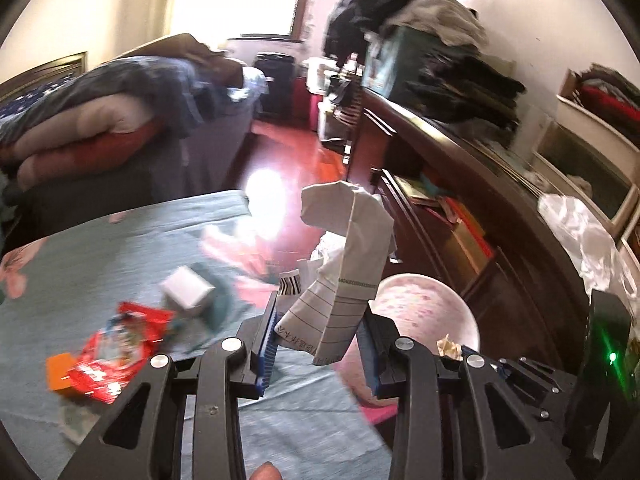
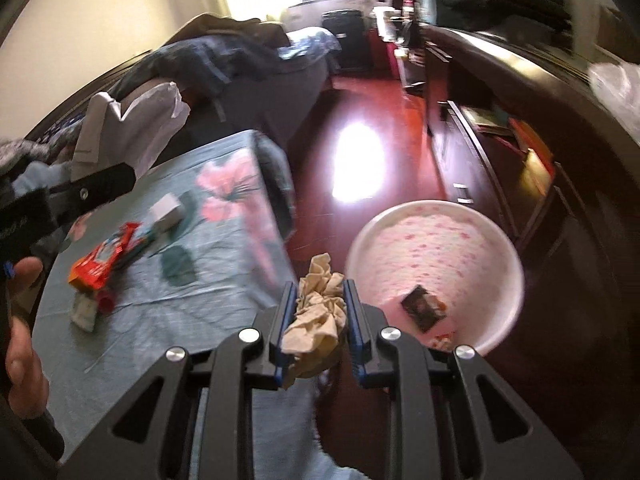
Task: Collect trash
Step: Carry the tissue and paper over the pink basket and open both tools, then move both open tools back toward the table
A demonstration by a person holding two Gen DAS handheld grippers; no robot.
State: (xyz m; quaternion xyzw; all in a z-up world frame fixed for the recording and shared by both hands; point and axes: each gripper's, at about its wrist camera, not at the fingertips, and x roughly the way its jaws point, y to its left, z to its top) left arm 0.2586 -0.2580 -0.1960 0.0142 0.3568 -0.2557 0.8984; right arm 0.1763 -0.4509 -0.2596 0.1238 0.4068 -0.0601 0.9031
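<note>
We have both loads beside the pink bin (image 2: pixel 434 248) on the floor, just past the corner of the counter (image 2: pixel 160 320) where a red wrapper (image 2: pixel 102 260) and white box (image 2: pixel 168 210) remain. Our left claw (image 1: pixel 320 332) pinches a crumpled lined paper (image 1: pixel 348 264); our right claw (image 2: pixel 318 320) is clamped on a beige tissue wad (image 2: pixel 318 308), so next we judge each must hang over the bin and let go

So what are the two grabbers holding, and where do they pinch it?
The left gripper pinches a folded lined paper at its lower end. The right gripper squeezes a crumpled tan paper wad around its middle.
</note>
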